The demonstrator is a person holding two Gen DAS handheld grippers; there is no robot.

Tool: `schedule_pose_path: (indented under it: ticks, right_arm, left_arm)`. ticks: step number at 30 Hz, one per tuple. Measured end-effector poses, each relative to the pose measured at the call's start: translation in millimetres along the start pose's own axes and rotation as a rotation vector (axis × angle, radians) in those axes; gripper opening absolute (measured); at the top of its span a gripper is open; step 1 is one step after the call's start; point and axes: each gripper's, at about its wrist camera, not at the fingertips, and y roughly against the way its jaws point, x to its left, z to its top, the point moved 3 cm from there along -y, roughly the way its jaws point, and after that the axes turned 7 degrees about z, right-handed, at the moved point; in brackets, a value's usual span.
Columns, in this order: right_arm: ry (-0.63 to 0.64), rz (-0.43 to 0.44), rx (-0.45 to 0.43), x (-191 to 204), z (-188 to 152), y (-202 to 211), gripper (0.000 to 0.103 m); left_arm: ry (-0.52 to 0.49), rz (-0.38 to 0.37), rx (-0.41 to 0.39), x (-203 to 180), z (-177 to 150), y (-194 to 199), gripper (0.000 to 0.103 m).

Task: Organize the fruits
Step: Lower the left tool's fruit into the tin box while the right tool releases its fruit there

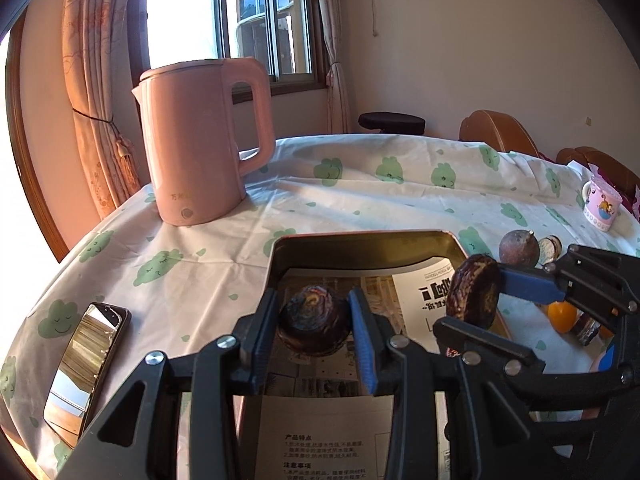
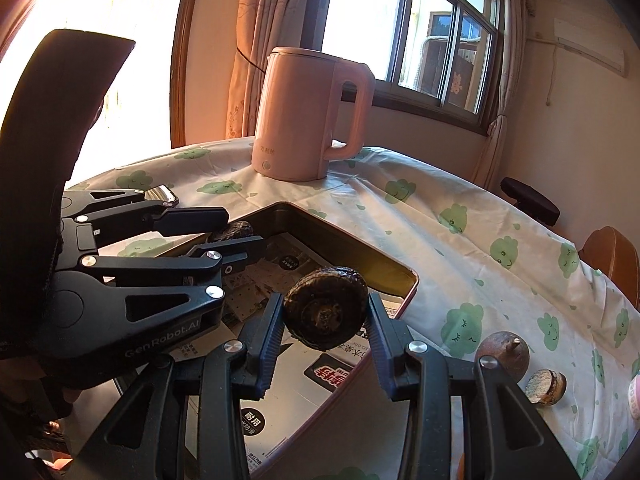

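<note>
My left gripper (image 1: 314, 320) is shut on a dark wrinkled round fruit (image 1: 314, 326), held over the open gold tin (image 1: 360, 242) lined with printed paper. In the same view my right gripper (image 1: 472, 300) comes in from the right, shut on a second dark wrinkled fruit (image 1: 474, 294) above the tin's right side. The right wrist view shows the right gripper (image 2: 326, 314) clamping its fruit (image 2: 326, 308) above the tin (image 2: 360, 246). The left gripper (image 2: 240, 231) reaches in from the left with its fruit (image 2: 236, 231) partly hidden.
A round brown fruit (image 1: 519, 249) and a cut piece (image 1: 550, 250) lie on the cloth right of the tin, with an orange (image 1: 562, 316) nearer. A pink kettle (image 1: 200, 140) stands behind the tin, a phone (image 1: 86, 364) at left, a pink mug (image 1: 602, 204) at far right.
</note>
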Motion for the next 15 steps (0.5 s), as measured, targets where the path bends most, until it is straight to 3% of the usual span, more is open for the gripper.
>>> schedule_pose_path:
  ticks: [15]
  right_arm:
    - [0.062,-0.052,0.017,13.6,-0.3,-9.6,0.043]
  left_arm:
    - [-0.016,0.045,-0.011,2.2,-4.0,2.1,0.039]
